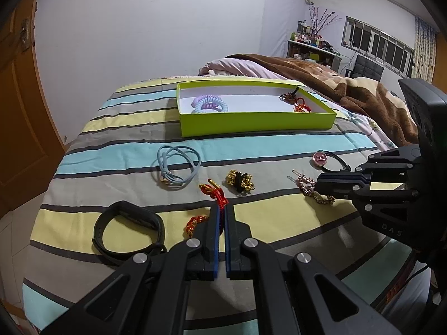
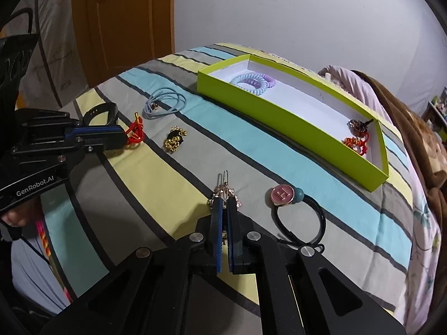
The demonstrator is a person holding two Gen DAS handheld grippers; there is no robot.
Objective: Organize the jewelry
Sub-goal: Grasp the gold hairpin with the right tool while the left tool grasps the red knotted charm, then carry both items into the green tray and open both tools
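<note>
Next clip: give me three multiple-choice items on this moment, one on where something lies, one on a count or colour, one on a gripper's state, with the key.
1. Where do the coiled hair ties lie?
A. In the green box
B. On the bedspread by the black wristband
C. In the right gripper

2. How many coiled hair ties are in the box?
A. None
B. Two
C. Five

3. What is the left gripper doing?
A. Standing wide open
B. Shut on the red cord bracelet
C. Shut on the blue cord

Key: 1 A, they sit at the box's far end. 2 B, one blue and one purple overlap. 3 B, the red knotted cord sticks out between its closed fingers.
</note>
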